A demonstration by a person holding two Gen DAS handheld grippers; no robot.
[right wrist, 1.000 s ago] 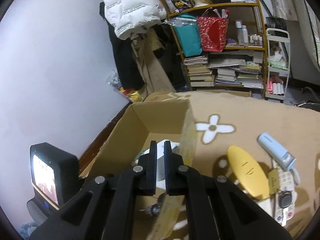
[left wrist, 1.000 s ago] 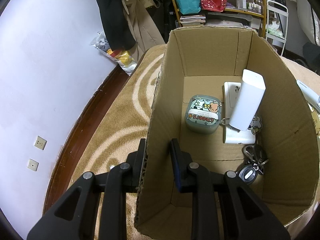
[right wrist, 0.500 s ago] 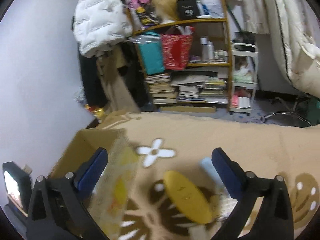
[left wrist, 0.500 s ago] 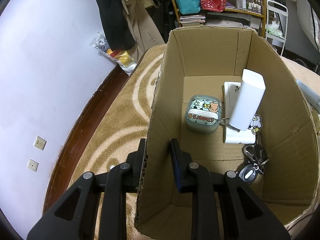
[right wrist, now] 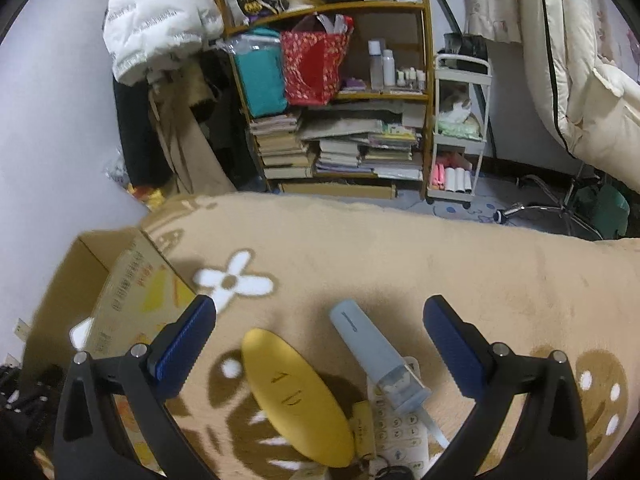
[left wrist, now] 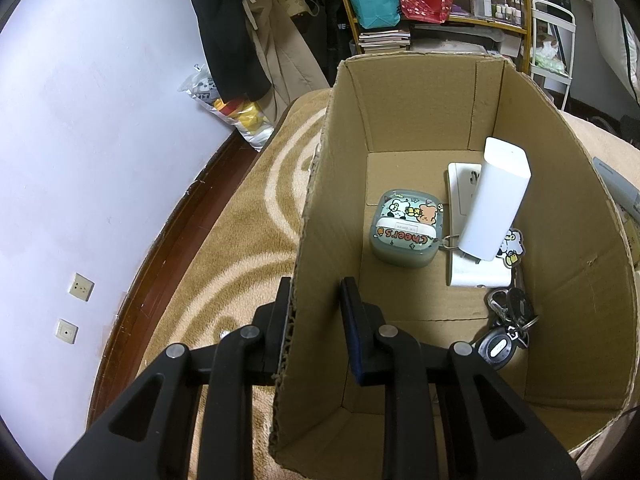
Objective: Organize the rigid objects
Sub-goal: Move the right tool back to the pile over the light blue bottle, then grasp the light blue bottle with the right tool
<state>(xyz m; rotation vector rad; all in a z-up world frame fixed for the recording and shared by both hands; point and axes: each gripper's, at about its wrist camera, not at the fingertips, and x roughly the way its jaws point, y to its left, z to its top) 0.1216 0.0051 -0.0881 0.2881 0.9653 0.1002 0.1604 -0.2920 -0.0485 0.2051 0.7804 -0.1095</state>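
Cardboard box (left wrist: 420,92) sits open-topped on the tan patterned blanket (right wrist: 400,248), its long axis running away from the left wrist camera toward the bookshelf (right wrist: 332,92). The left gripper (left wrist: 316,312) straddles the box's near-left wall — one finger outside and against the cardboard, the other inside with a small gap, so I cannot tell whether it truly clamps. Inside, a white rectangular block (left wrist: 496,200) leans tilted, its upper end pointing toward the far wall, resting on a flat white device (left wrist: 464,216). Just left of it lies a cartoon-printed case (left wrist: 406,234), and a bunch of keys (left wrist: 508,328) lies near the right wall toward the near end. Bare floor remains along the box's far end and near-left corner.

The right gripper (right wrist: 320,336) hangs with fingers spread wide and holds nothing. Beneath it, a yellow oval case (right wrist: 296,396) and a blue-grey tube (right wrist: 372,352) lie side by side, long axes angled up-left, the tube's lower end overlapping a white remote (right wrist: 396,428). The box's printed outer wall stands just left of the left finger — open blanket stretches ahead and to the right.
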